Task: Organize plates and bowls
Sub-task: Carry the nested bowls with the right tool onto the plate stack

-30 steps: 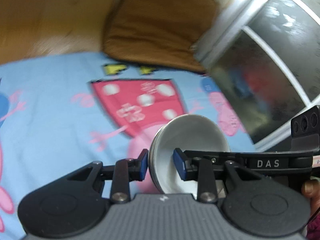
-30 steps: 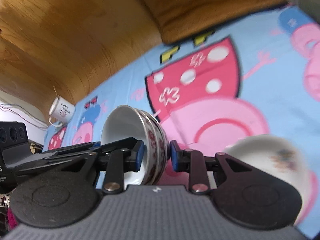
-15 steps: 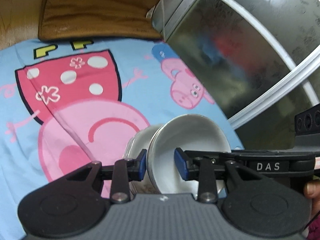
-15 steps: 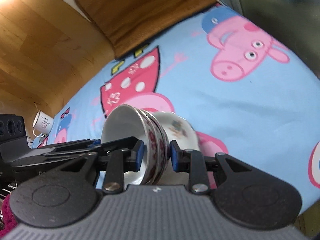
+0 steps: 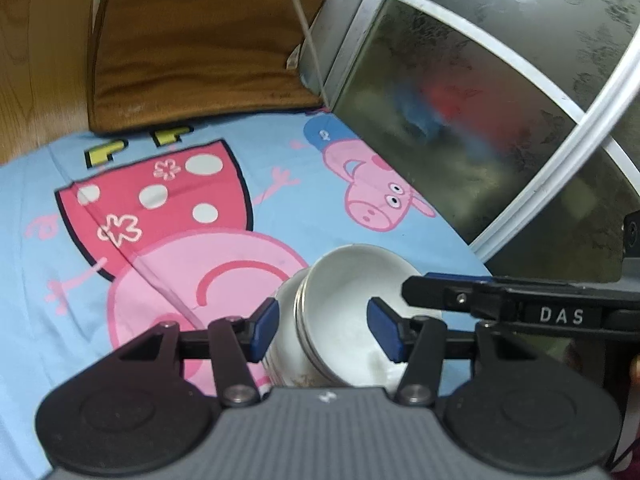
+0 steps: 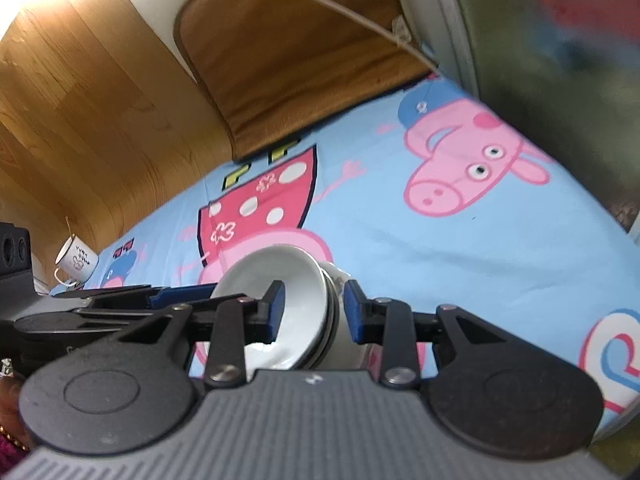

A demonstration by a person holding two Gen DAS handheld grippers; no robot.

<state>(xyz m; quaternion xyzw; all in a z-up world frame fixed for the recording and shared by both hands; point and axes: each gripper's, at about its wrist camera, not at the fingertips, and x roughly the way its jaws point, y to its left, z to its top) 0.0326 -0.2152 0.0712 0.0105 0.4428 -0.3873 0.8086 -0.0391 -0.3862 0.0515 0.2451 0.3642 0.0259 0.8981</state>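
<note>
A stack of white bowls (image 5: 340,320) is seen tipped on its side on a light blue cartoon-pig cloth (image 5: 48,240), its rims between the blue pads of both tools. At least three nested rims can be counted in the right wrist view (image 6: 296,312); the exact number cannot be told. One enamel mug (image 6: 76,258) stands well apart at the far left edge of the cloth.

The left hand-held gripper (image 5: 322,330) is opening: its pads are spread moderately wide, the left pad just beside the outer wall of the stack and the right pad inside the top bowl, with a clear gap on that side, so the stack is no longer pinched. The right hand-held gripper (image 6: 314,310) is also opening, at a narrower spread; its left pad lies inside the top bowl and its right pad close by the outer bowls, and whether the pads touch cannot be told.

Open cloth is left beyond the stack and to both sides of it. The surface is bounded by a brown cushion (image 5: 192,40) at the far end, a frosted glass door (image 5: 500,100) with white bars close on the right of the stack, and wood flooring (image 6: 80,100) on the left. A white cable (image 6: 360,16) is draped across the cushion.
</note>
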